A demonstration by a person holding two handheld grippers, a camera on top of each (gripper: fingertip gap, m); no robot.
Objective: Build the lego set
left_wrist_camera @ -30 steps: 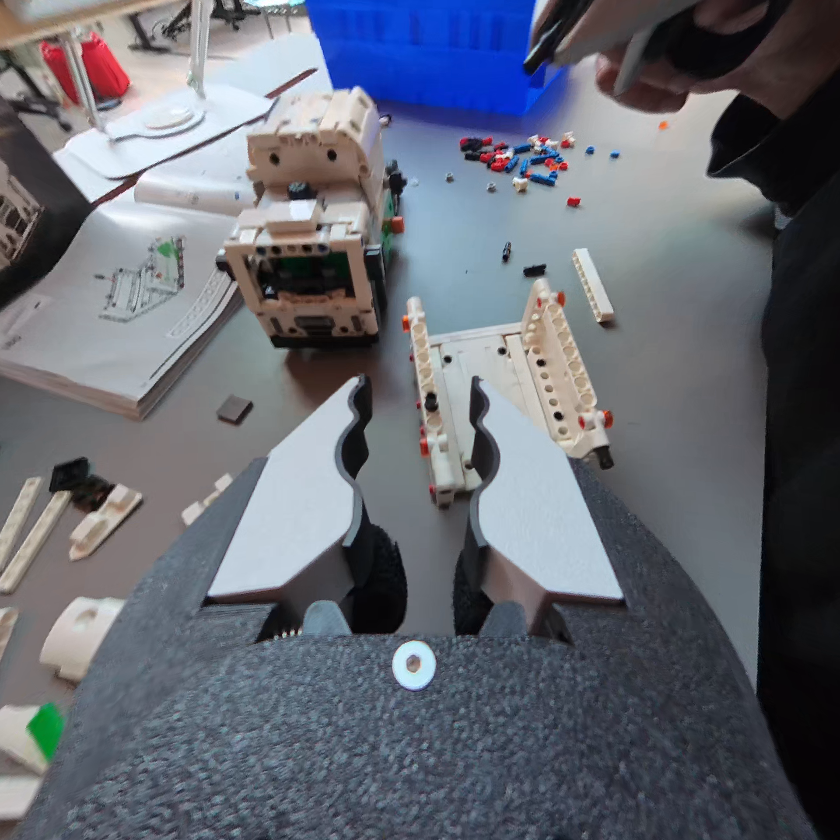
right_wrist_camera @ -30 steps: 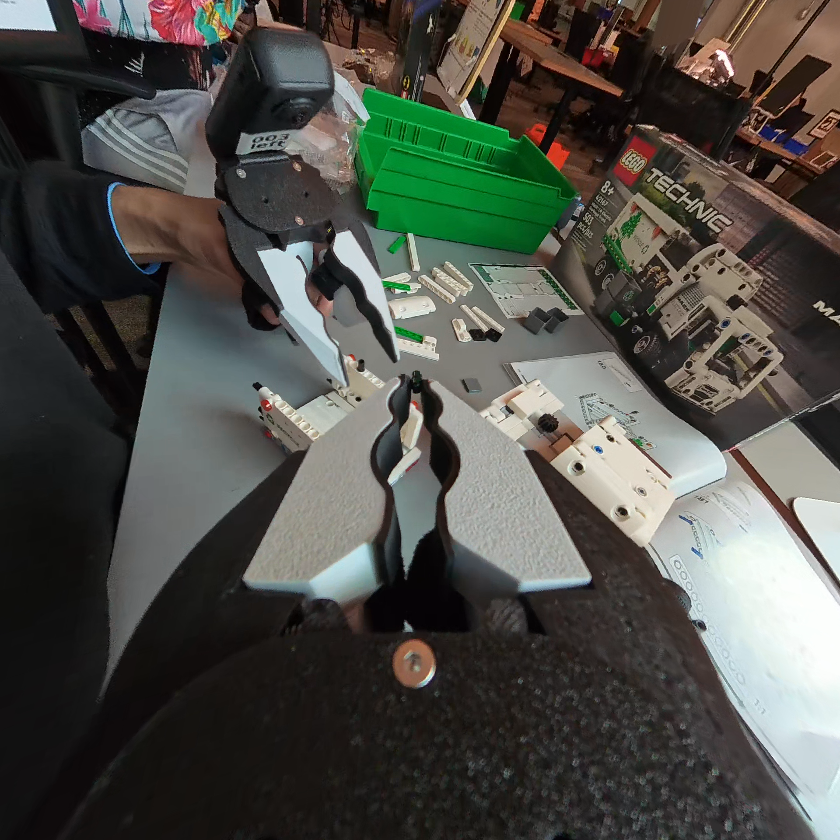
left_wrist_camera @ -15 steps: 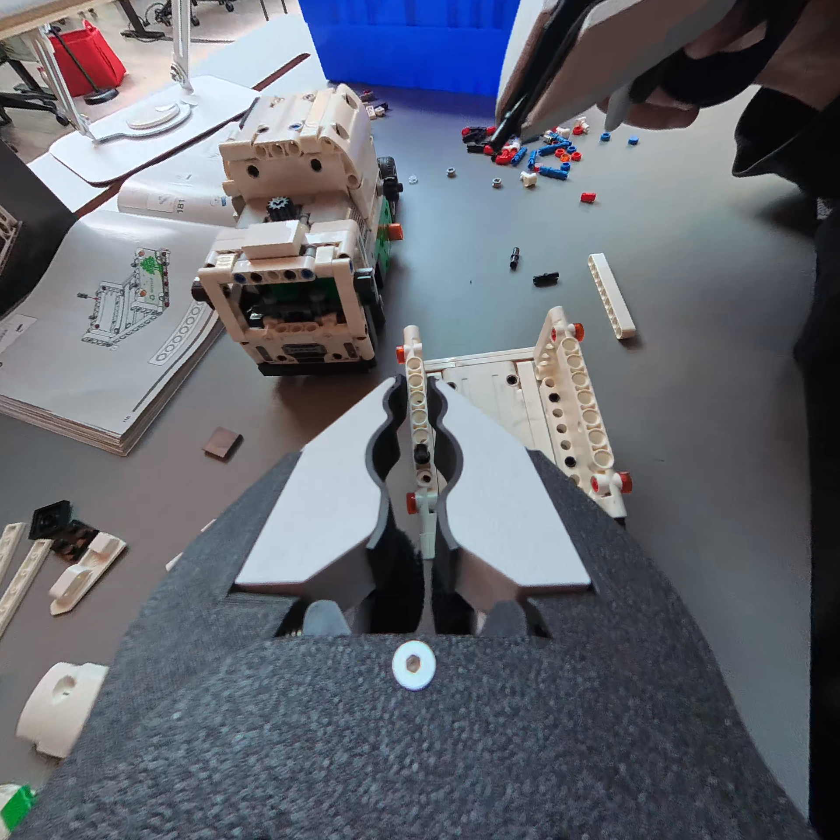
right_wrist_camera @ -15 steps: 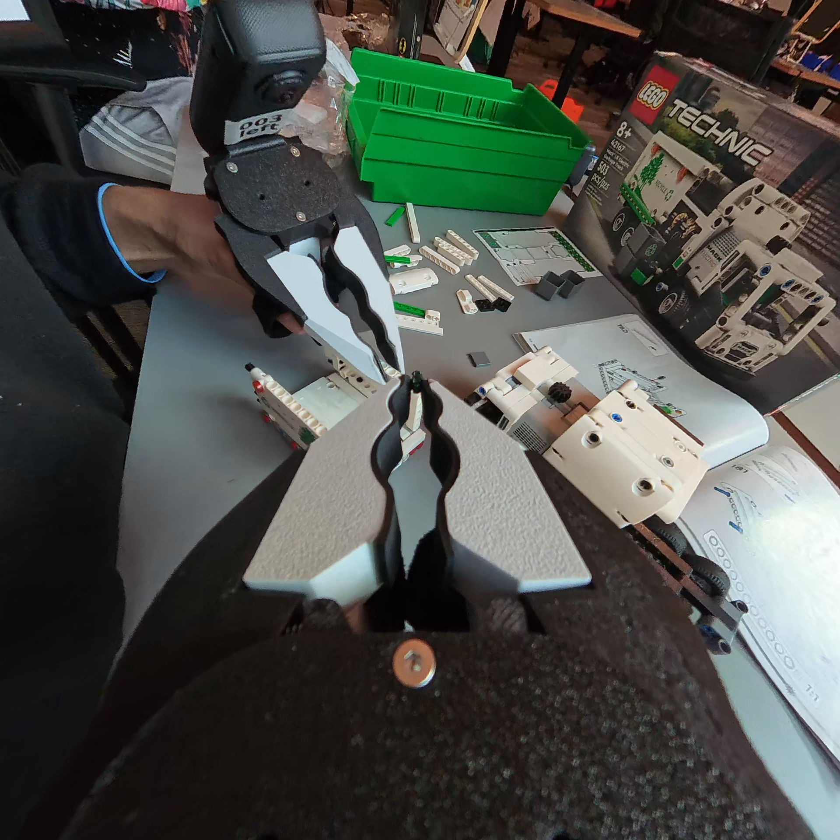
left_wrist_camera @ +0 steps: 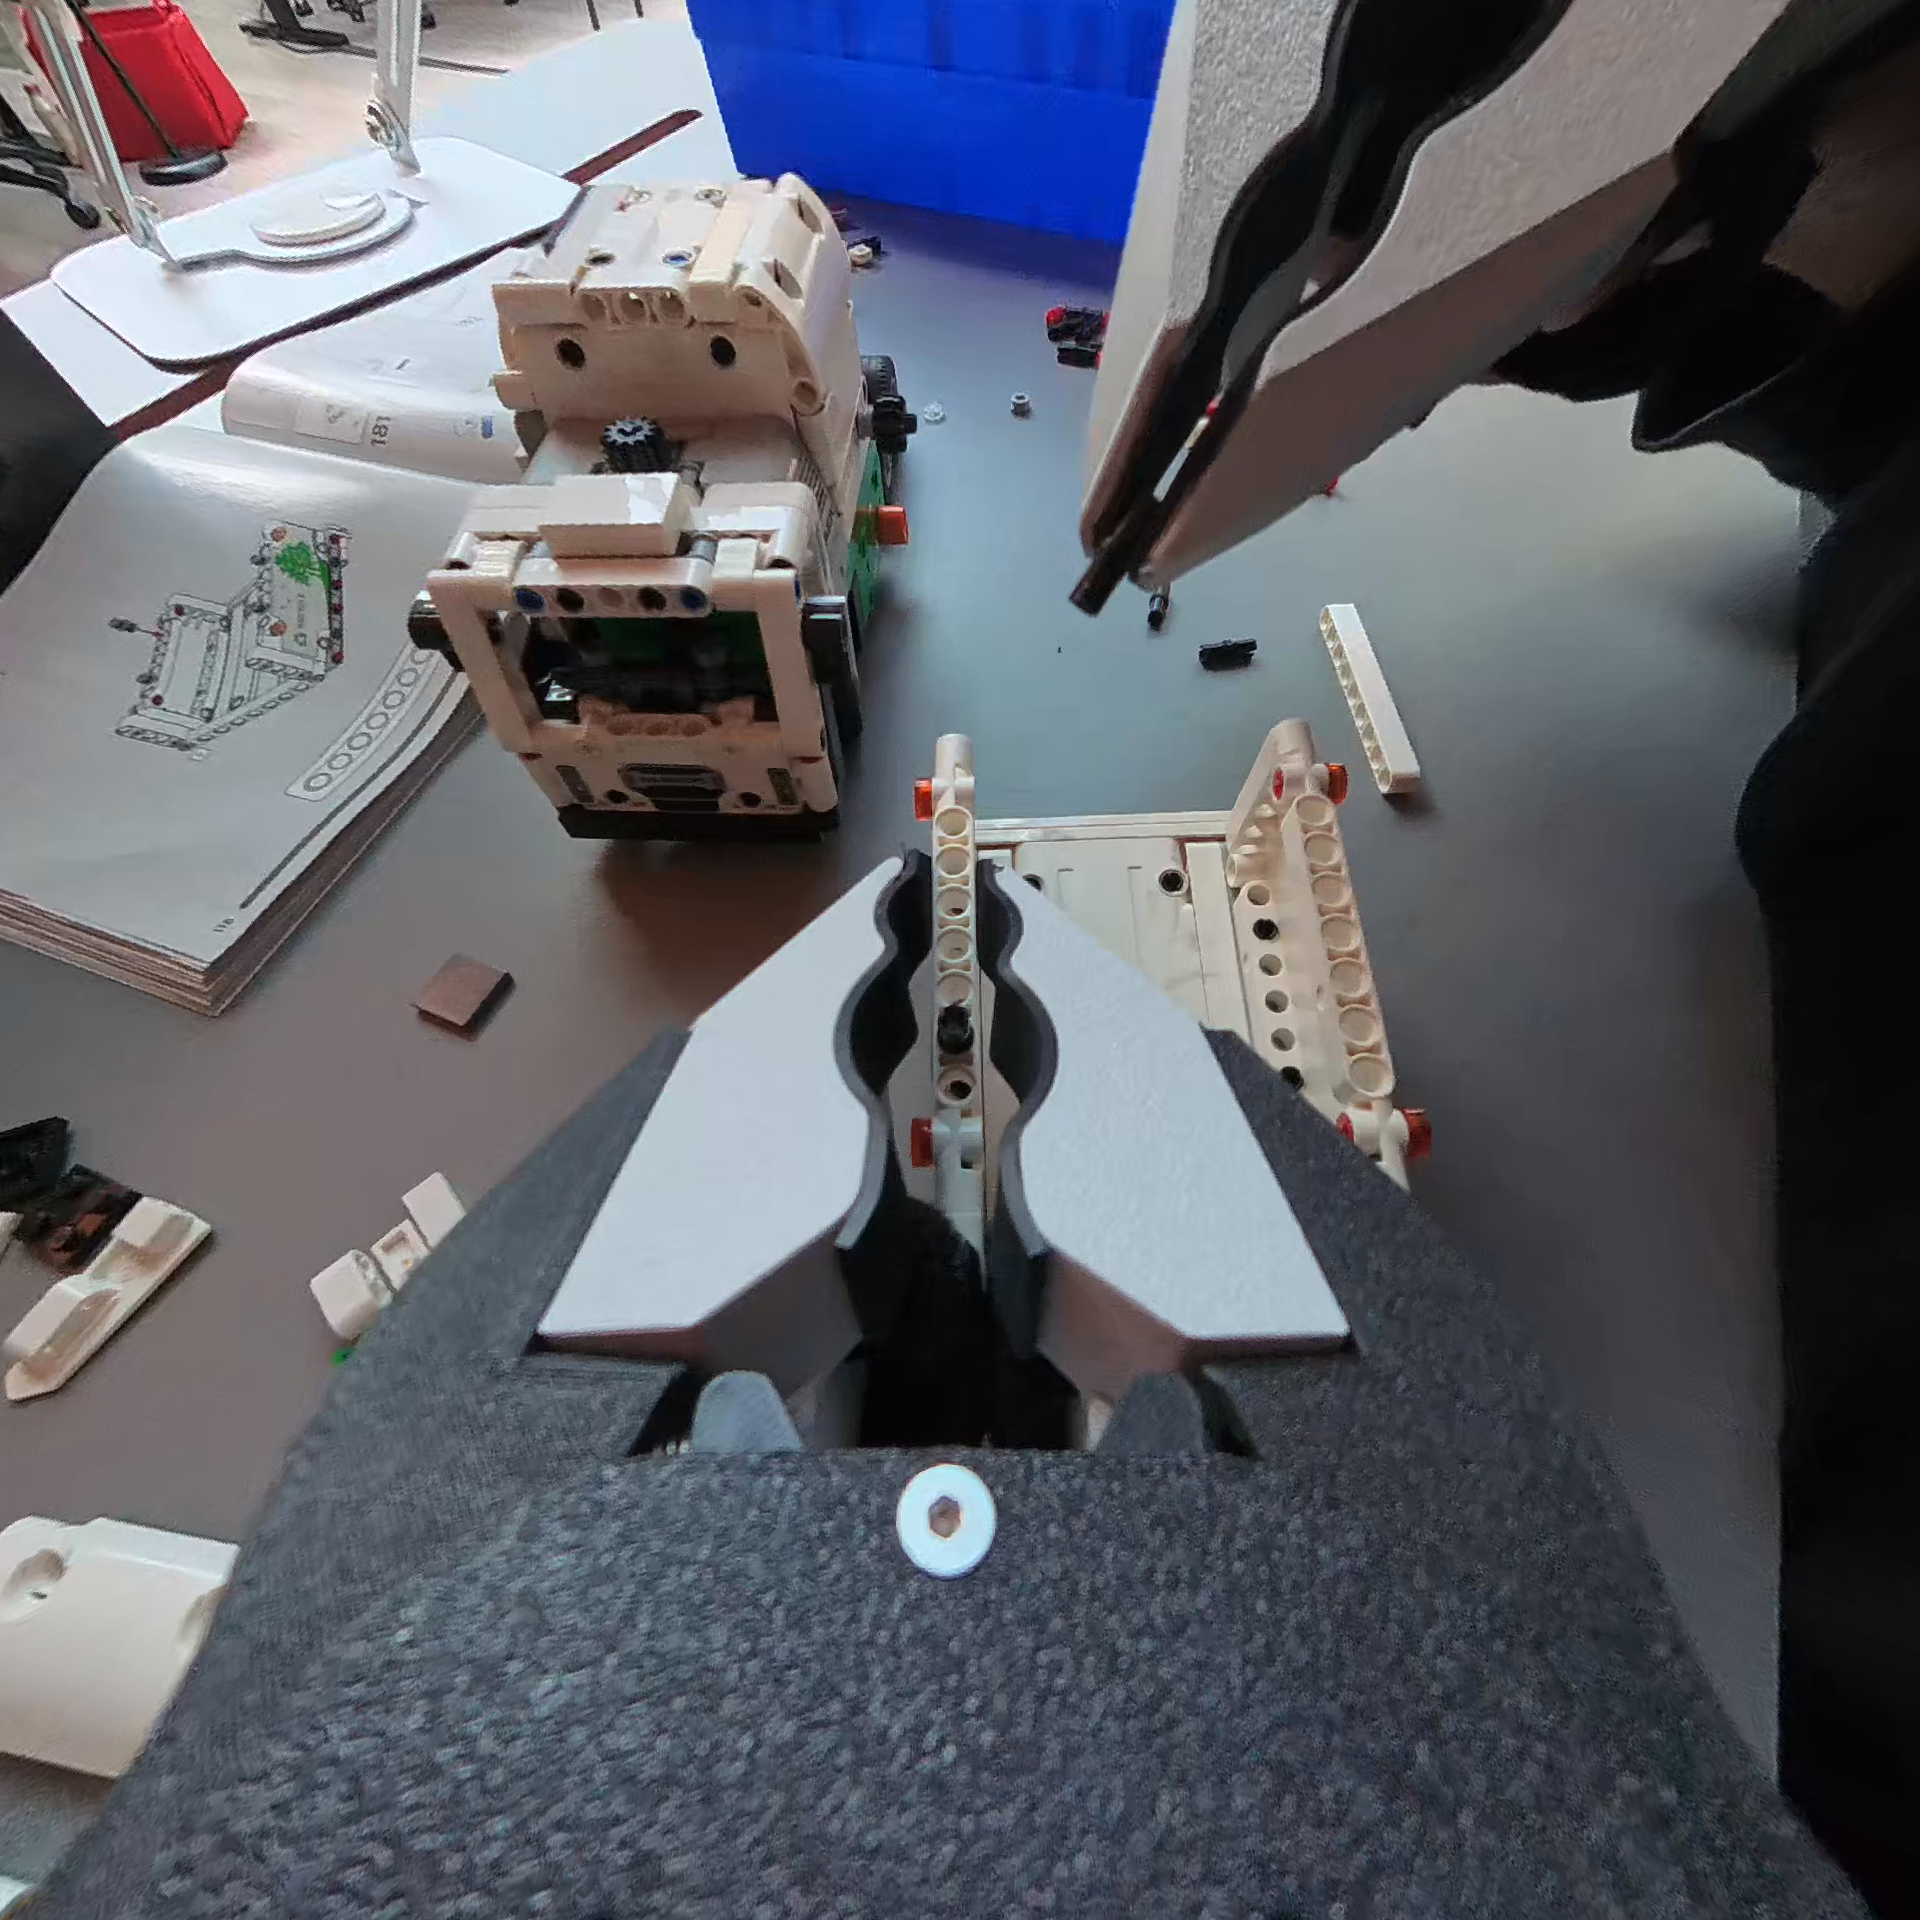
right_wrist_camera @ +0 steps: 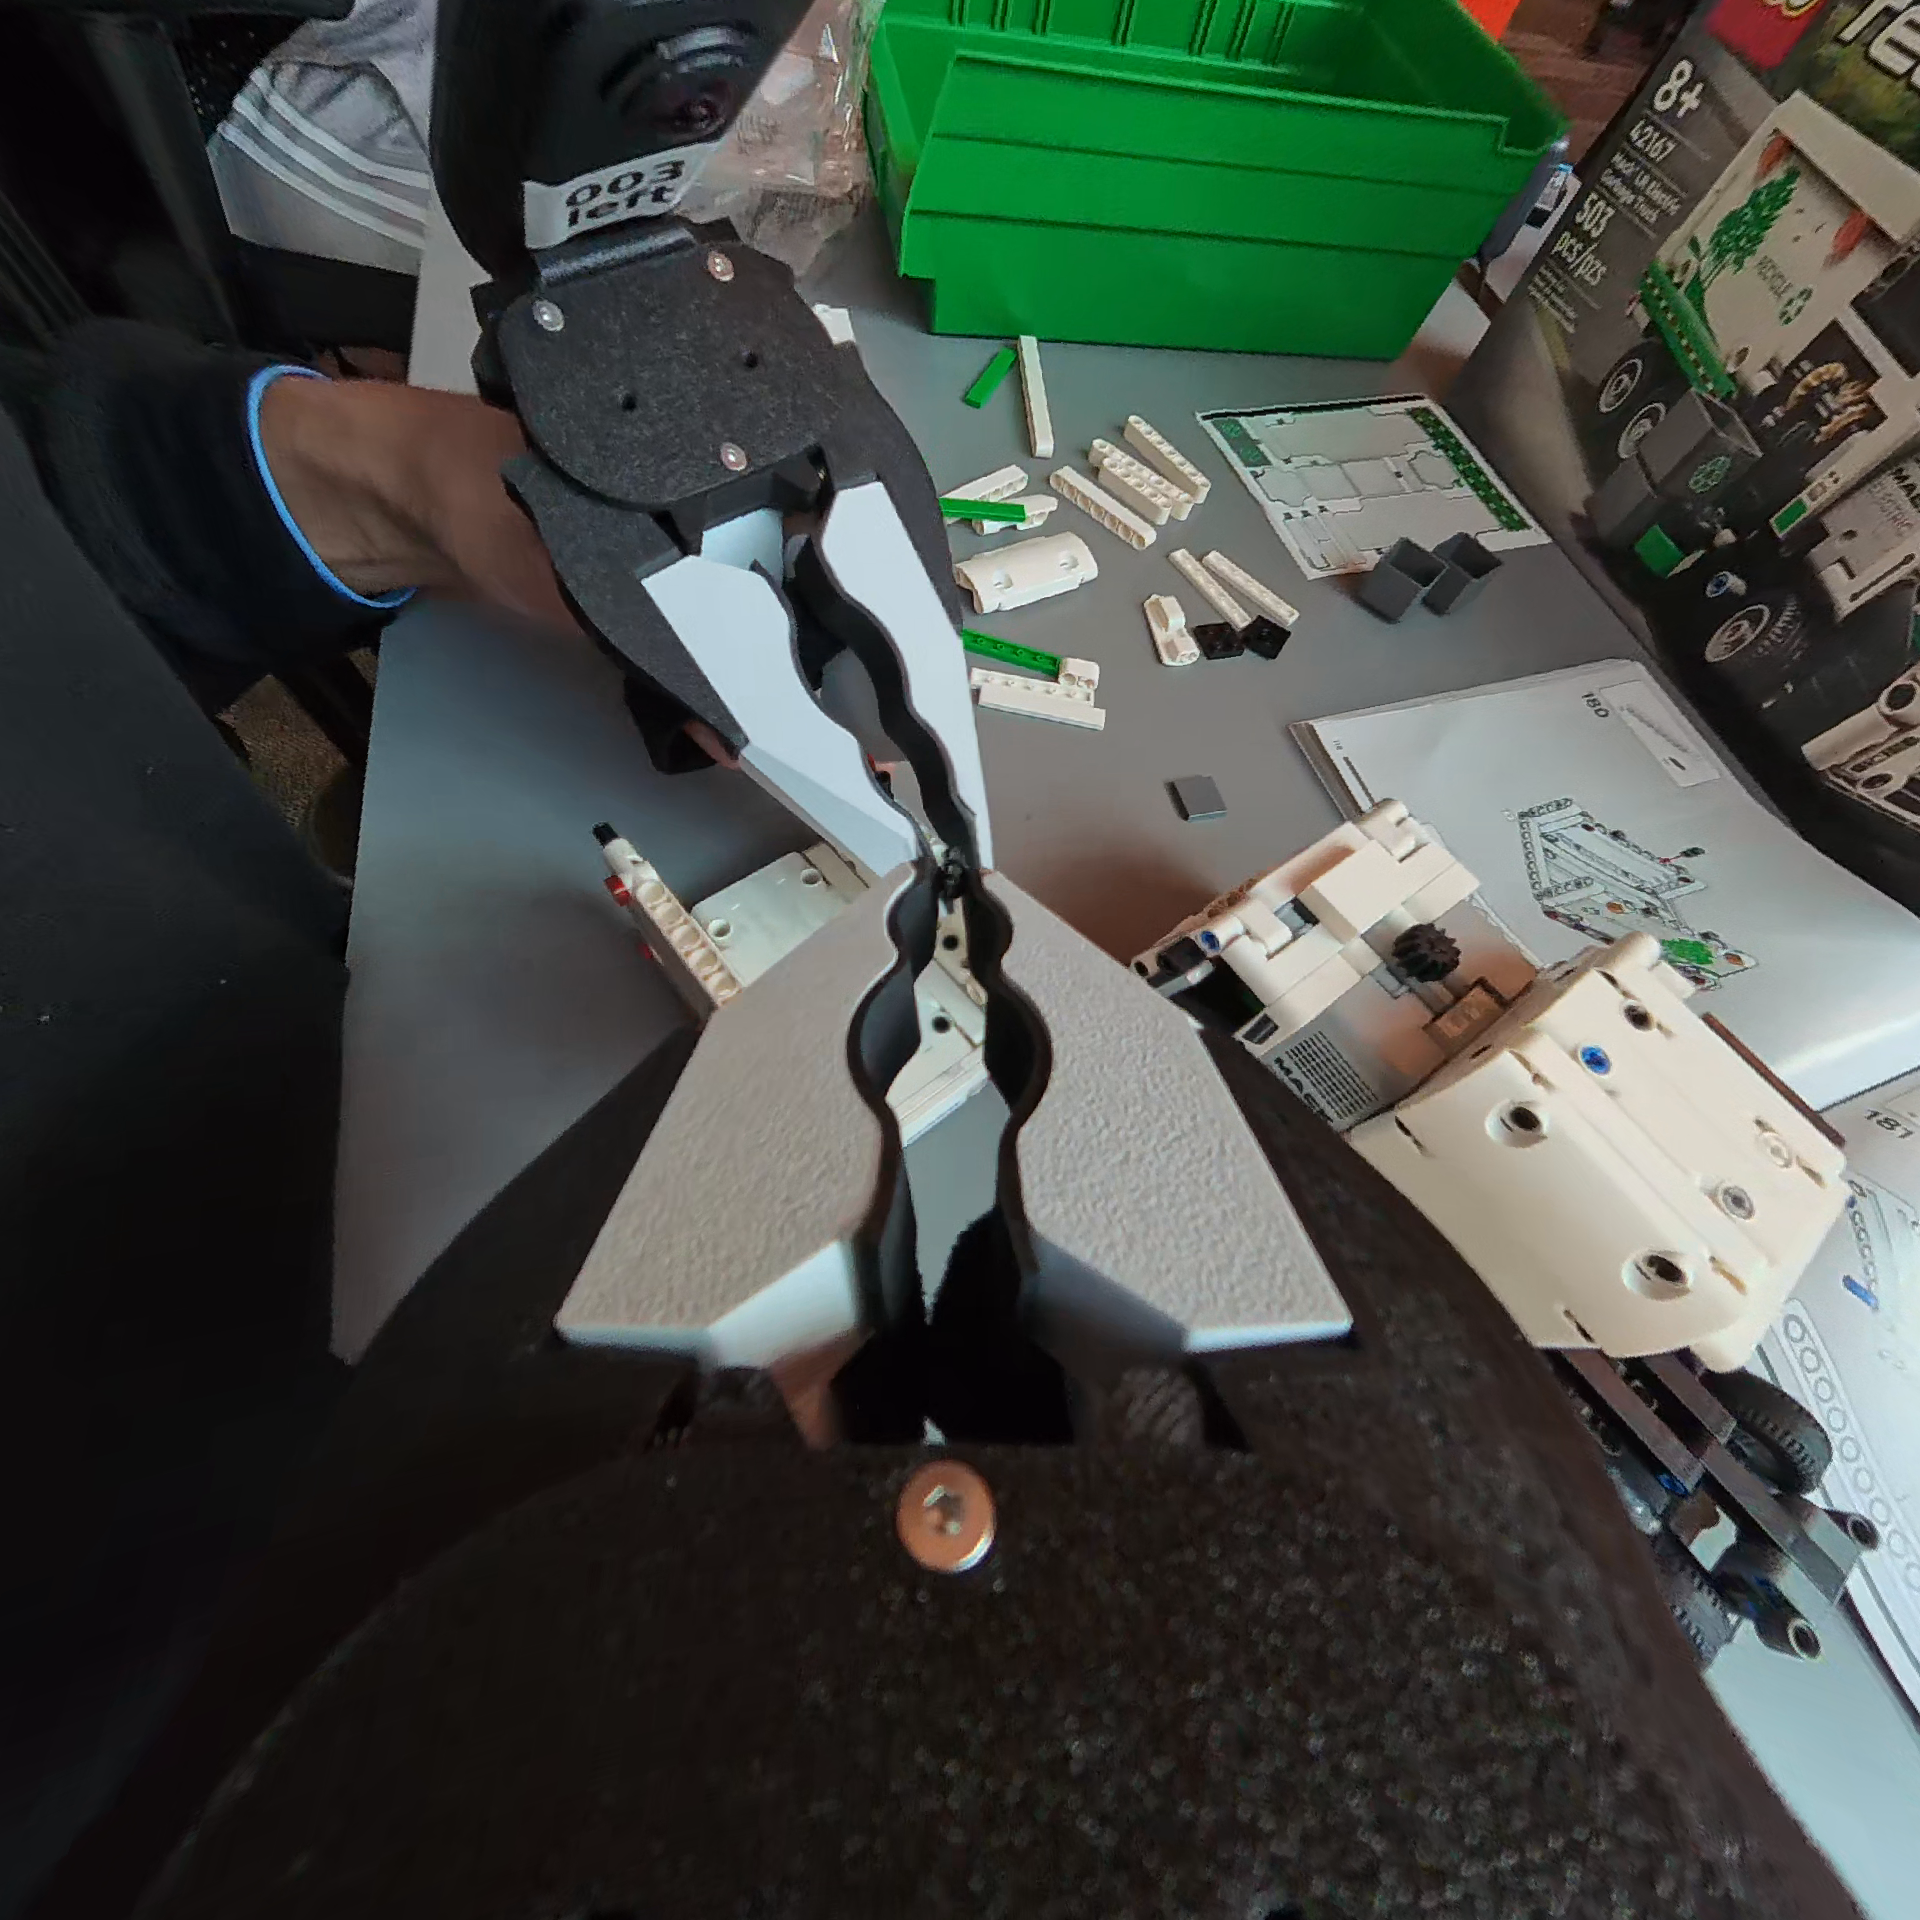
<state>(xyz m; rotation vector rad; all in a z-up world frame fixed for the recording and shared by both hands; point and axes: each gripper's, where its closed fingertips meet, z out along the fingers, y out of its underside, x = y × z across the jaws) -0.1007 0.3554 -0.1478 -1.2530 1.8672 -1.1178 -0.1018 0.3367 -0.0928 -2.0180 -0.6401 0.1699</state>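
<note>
Since a second ago: left gripper point(left_wrist_camera: 954, 883) closed from wide open onto the near side wall point(left_wrist_camera: 952, 935) of the white tray-shaped toy frame point(left_wrist_camera: 1122, 894); right gripper point(left_wrist_camera: 1117, 582) dropped from the far edge of view toward the table point(left_wrist_camera: 1558, 935). Now: left pads pressed on both faces of that holed wall, its long axis running straight away between the fingers. Just beyond and to the right, right gripper pinched shut on a small black pin point(right_wrist_camera: 948, 871), tip angled down at the frame. Farther left, toy truck point(left_wrist_camera: 665, 540); behind, blue bin point(left_wrist_camera: 935, 114).
</note>
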